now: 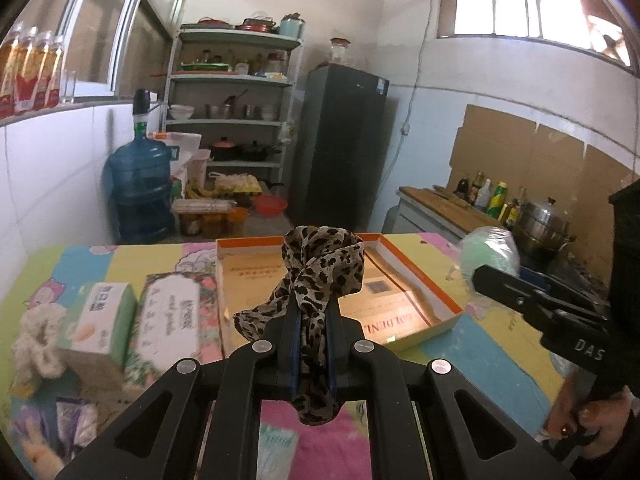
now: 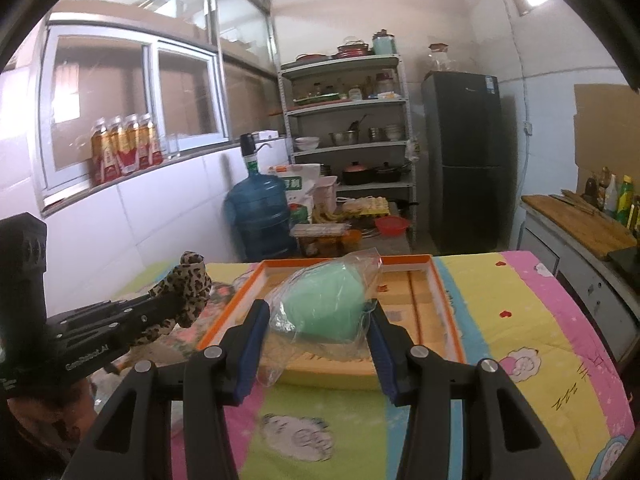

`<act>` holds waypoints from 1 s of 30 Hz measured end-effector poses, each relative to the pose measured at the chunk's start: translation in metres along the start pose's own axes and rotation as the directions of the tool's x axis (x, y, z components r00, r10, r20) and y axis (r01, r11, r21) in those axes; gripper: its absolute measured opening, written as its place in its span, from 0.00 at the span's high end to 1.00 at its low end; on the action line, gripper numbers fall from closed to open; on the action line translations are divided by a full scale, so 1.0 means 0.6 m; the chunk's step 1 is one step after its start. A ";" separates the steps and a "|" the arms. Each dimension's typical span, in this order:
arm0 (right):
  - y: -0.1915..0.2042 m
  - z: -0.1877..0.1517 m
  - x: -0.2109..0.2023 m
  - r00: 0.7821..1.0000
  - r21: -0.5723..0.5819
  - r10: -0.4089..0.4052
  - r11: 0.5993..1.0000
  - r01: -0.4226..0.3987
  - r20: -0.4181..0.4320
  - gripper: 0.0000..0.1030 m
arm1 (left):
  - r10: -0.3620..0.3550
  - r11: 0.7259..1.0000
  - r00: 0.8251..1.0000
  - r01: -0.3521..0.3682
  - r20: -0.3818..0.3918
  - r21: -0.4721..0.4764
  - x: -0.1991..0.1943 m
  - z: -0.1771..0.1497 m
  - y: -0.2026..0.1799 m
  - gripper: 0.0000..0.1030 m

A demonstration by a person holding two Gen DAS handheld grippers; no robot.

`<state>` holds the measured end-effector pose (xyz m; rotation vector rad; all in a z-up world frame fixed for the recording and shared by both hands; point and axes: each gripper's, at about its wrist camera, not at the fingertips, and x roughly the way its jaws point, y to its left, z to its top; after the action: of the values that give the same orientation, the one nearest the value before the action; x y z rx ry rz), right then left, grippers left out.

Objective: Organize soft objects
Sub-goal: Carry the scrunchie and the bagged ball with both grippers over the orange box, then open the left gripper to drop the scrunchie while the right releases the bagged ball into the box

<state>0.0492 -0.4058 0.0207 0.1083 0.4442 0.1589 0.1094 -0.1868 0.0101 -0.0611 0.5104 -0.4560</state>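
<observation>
Left wrist view: the left claw [image 1: 313, 316] is clamped fully tight on a leopard-print scarf [image 1: 320, 272], which bunches above the fingertips and trails down between them, held above the near edge of the orange-rimmed box [image 1: 440, 292]. Right wrist view: the right claw [image 2: 318, 320] stands partly open with its pads pressing both sides of a green soft thing in a clear plastic bag [image 2: 324, 304], lifted over the same box. That box lies on the tabletop's cartoon-print cloth [image 2: 520, 320]. Tissue packs [image 1: 104, 320] sit left of the box.
</observation>
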 end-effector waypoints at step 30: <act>-0.143 -0.025 0.219 0.978 0.146 0.059 0.989 -0.030 -0.199 0.52 | 0.152 0.987 0.964 -0.161 -0.216 -0.023 0.271 -0.004 -0.024 0.91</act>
<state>0.1707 -0.4658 -0.0596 0.2444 0.6571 0.1831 0.2283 -0.2707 -0.0643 -0.0102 0.7304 -0.2981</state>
